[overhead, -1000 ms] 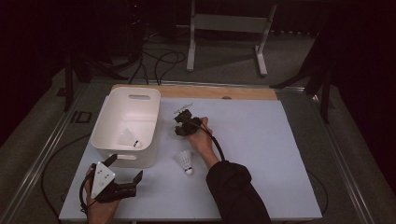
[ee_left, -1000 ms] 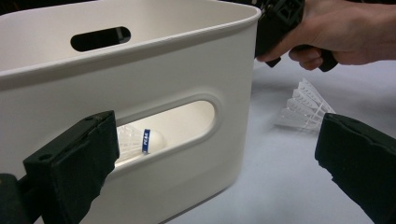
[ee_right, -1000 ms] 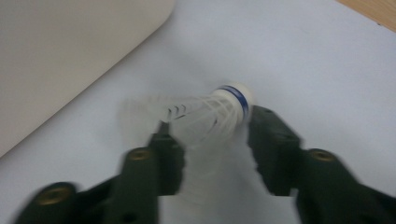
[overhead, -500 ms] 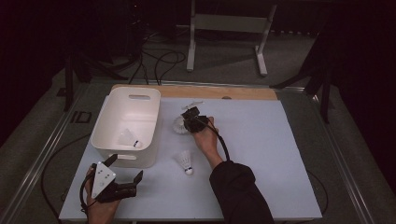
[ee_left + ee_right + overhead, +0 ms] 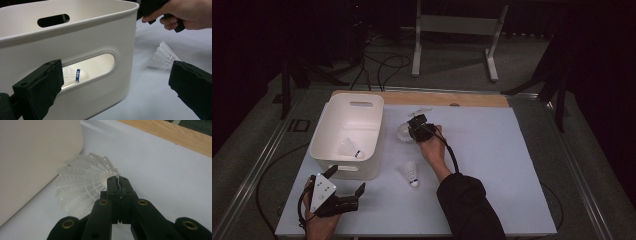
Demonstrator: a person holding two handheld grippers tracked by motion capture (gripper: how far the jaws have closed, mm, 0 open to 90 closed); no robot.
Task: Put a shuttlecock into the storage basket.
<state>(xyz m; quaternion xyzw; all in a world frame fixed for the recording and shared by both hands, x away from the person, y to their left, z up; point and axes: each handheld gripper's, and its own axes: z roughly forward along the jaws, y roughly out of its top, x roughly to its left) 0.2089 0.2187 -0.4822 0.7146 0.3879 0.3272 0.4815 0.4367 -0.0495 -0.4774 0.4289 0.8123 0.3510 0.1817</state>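
The right gripper [image 5: 117, 181] is clamped on the skirt rim of a plastic shuttlecock [image 5: 82, 185] lying just beside the white bin [image 5: 347, 135] — light, springy, crushable — while the left gripper [image 5: 346, 186] stands wide, empty.

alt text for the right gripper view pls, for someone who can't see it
The right gripper has its two black jaws shut on the skirt edge of a white plastic shuttlecock lying on the pale table. The wall of a white bin rises at left, and a wooden strip crosses the top right.
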